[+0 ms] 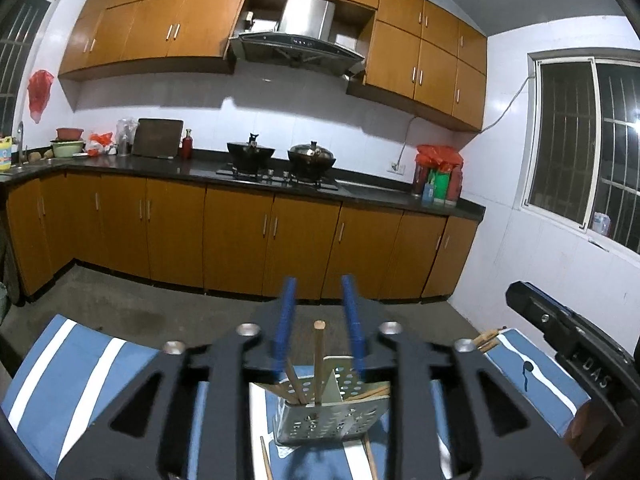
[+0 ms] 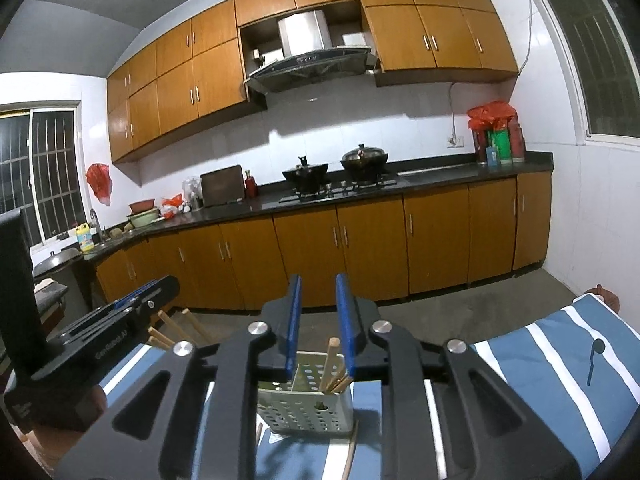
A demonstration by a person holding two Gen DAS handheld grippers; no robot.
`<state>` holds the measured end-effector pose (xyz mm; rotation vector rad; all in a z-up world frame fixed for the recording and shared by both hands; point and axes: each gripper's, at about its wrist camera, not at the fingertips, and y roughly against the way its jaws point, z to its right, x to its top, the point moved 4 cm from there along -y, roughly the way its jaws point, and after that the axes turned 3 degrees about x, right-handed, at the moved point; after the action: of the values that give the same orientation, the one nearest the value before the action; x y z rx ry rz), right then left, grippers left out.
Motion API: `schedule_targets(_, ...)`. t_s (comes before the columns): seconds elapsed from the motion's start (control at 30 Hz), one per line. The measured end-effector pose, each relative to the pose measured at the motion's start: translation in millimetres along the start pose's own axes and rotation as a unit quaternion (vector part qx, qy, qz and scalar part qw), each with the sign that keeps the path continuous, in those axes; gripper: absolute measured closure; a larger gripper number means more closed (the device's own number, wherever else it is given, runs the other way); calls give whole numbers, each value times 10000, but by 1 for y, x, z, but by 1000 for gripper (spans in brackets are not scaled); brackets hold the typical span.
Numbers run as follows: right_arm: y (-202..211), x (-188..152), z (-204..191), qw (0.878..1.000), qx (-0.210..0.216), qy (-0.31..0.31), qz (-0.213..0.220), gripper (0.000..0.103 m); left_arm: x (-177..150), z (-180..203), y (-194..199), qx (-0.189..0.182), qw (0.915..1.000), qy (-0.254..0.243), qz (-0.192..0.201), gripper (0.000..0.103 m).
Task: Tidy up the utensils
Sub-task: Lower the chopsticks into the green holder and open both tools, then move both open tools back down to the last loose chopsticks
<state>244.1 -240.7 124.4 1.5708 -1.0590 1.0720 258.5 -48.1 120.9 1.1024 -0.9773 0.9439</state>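
The chopsticks (image 1: 319, 360) stand in a perforated metal holder (image 1: 332, 412) on the blue-and-white striped cloth (image 1: 80, 364), leaning in its compartments; a few more lie loose on the cloth just near the holder. The left gripper (image 1: 318, 320) hovers over the holder, its blue fingers (image 1: 285, 320) parted with nothing pressed between them. The right gripper (image 2: 318, 320) likewise stands slightly open and empty above the holder. Beyond, wooden cabinets (image 1: 240, 236) line the far wall.

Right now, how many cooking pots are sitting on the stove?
2. A black wok sits on the stove's left burner, and a black pot with a glass lid sits on the right burner beside it. None seem hidden.
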Motion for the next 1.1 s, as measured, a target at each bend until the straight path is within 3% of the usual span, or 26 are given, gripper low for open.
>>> schedule_targets(0.2,28,-6,16,9998,-169,-136,51,78,5,-5,25,7,10000,56,80,68)
schedule_targets(0.33,38,-36,41,9982,-412,-333,-280,77,-9,-22,46,189,9998,73,-26,65)
schedule_targets(0.43,36,-69,54,9952,-522,-441,-693,77,-34,-41,55,432,9987,82,-250,64)
schedule_targets(0.53,26,-120,60,9874,-567,-537,-1378,77,-72,-58,56,696,9954,47,-662,64)
schedule_targets(0.73,15,-211,38,9663,-243,-595,-2494,77,-141,-74,44,834,9837,168,-1582,64)
schedule_targets(1.0,8,-263,5,9488,1,-389,-3136,77,-190,-64,41,712,9724,106,-2219,64)
schedule_targets(1.07,6,-268,5,9465,-80,-326,-3210,80,-197,-59,40,660,9709,55,-2301,64)
schedule_targets(1.1,6,-268,6,9478,-118,-296,-3173,86,-201,-55,39,610,9696,22,-2370,64)
